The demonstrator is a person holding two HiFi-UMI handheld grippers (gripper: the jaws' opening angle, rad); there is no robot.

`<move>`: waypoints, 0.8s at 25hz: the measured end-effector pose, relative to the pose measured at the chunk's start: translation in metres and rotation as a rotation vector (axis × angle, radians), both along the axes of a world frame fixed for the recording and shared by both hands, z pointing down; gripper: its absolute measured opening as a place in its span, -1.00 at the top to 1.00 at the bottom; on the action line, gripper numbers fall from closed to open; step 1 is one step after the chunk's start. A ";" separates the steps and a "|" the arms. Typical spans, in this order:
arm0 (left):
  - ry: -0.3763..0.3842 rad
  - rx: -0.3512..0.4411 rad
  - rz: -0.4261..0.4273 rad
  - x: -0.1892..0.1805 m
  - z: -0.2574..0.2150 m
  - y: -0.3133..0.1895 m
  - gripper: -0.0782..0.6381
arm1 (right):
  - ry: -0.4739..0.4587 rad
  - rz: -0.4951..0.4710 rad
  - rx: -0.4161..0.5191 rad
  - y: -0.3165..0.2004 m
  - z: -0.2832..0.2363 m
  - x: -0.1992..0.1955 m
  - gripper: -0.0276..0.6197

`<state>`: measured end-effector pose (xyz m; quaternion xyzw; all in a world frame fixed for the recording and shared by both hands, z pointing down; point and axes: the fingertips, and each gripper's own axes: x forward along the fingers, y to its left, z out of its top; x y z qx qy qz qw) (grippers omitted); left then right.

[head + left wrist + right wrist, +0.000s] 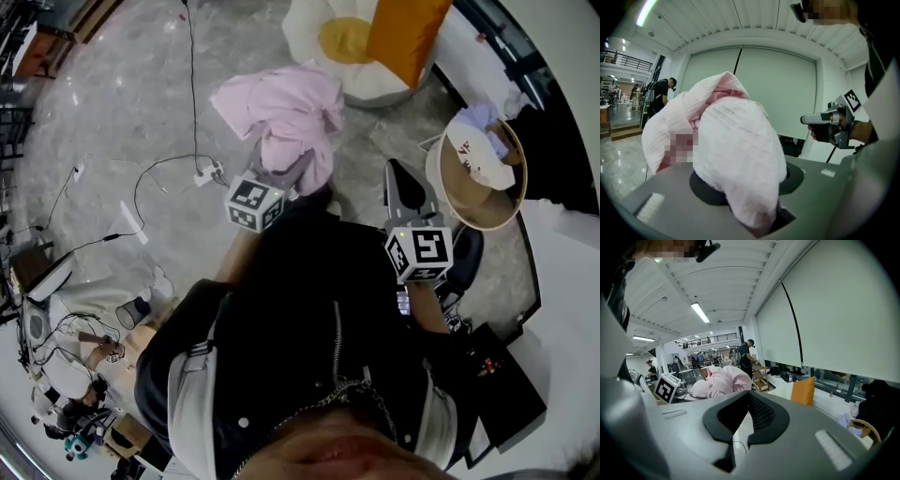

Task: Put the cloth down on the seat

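The left gripper [750, 185] is clamped on a pink cloth [281, 117]. In the left gripper view the waffle-textured fabric fills the space between the jaws, with both dark pads pressed against it, and the rest billows up and over to the left. From the head view the cloth hangs in a loose bundle in front of the gripper's marker cube [255, 204], above the marble floor [112, 112]. It is not on any seat.

The right gripper [747, 416] stands open and empty. Its jaws are apart, and only floor and a thin cable show through the gap. It is held level beside the left one, well to the right of the cloth and not touching it.

A white padded seat [361, 80] with a yellow centre rests at the far edge of the floor, under the window wall. An orange cushion [403, 33] leans upright on it. In the head view the cloth's far edge comes near this seat without reaching it.

Toward the right edge of the floor stands a round wicker chair [450, 202], with a white garment [478, 155] lying in it.

Black cables [141, 187] loop across the left part of the floor to a white power strip [208, 173] just beside the cloth's lower left edge.
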<state>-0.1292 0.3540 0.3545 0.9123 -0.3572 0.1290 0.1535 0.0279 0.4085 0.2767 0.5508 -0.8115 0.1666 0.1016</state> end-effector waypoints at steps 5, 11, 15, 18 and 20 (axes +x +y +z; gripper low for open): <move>-0.002 -0.002 0.022 0.003 0.004 -0.031 0.18 | 0.052 -0.046 0.009 -0.036 -0.005 -0.011 0.92; 0.000 -0.005 0.045 0.004 0.006 -0.075 0.18 | 0.087 -0.050 0.024 -0.091 -0.013 -0.009 0.92; 0.007 0.003 0.061 0.000 0.004 -0.105 0.18 | 0.108 -0.028 0.025 -0.127 -0.016 -0.007 0.92; 0.009 0.001 0.070 -0.003 0.005 -0.122 0.18 | 0.107 -0.013 0.010 -0.144 -0.013 -0.008 0.92; 0.007 -0.006 0.074 -0.009 0.008 -0.133 0.18 | 0.100 -0.009 -0.006 -0.153 -0.009 -0.014 0.91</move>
